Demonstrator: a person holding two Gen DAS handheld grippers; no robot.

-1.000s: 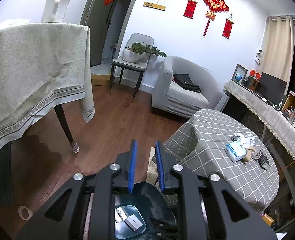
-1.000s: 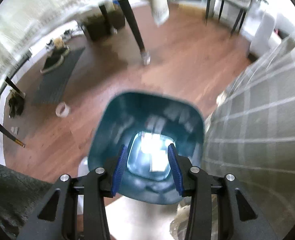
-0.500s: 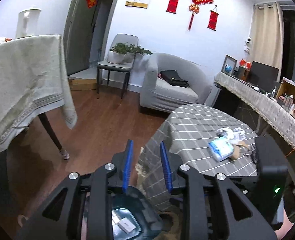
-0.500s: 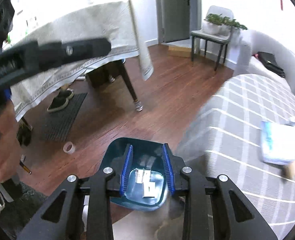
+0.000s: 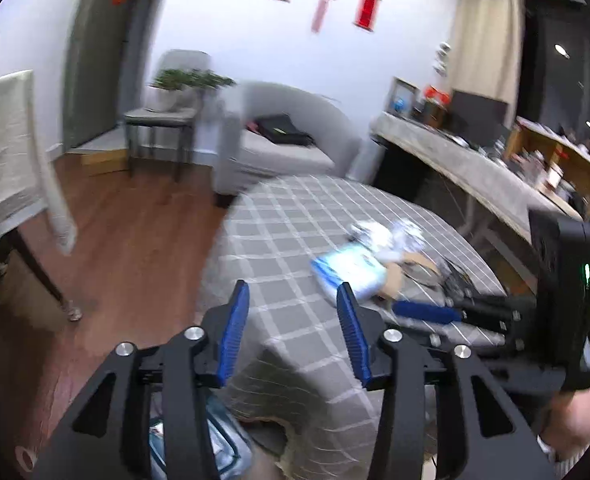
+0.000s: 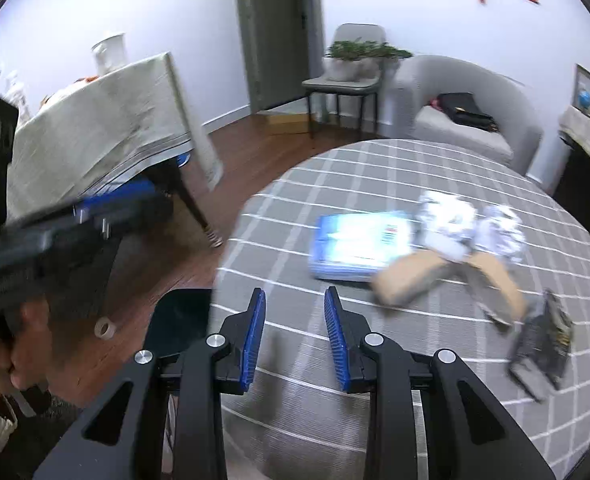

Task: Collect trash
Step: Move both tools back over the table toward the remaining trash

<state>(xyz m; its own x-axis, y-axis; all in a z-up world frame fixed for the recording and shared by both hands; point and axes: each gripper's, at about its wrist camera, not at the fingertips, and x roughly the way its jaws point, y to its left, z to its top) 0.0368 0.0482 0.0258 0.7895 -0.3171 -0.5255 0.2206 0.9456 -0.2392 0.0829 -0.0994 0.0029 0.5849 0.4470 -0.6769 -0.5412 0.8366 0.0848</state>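
Both grippers have swung from the teal bin (image 5: 219,448) up toward the round checked table (image 6: 375,184). The left gripper (image 5: 291,332) has just been opening, empty; the right gripper (image 6: 293,332) (narrower) holds nothing. Trash (image 6: 447,224) sits mid-table beside a blue packet (image 6: 359,246); its label is blurred, unreadable.

- Grey armchair (image 6: 471,120) against the white wall (image 6: 435,12).
- Left of the armchair: a chair (image 6: 347,80) bearing a potted plant (image 6: 359,56), then a dark door (image 6: 275,32).
- Wooden floor (image 5: 135,240) before it.
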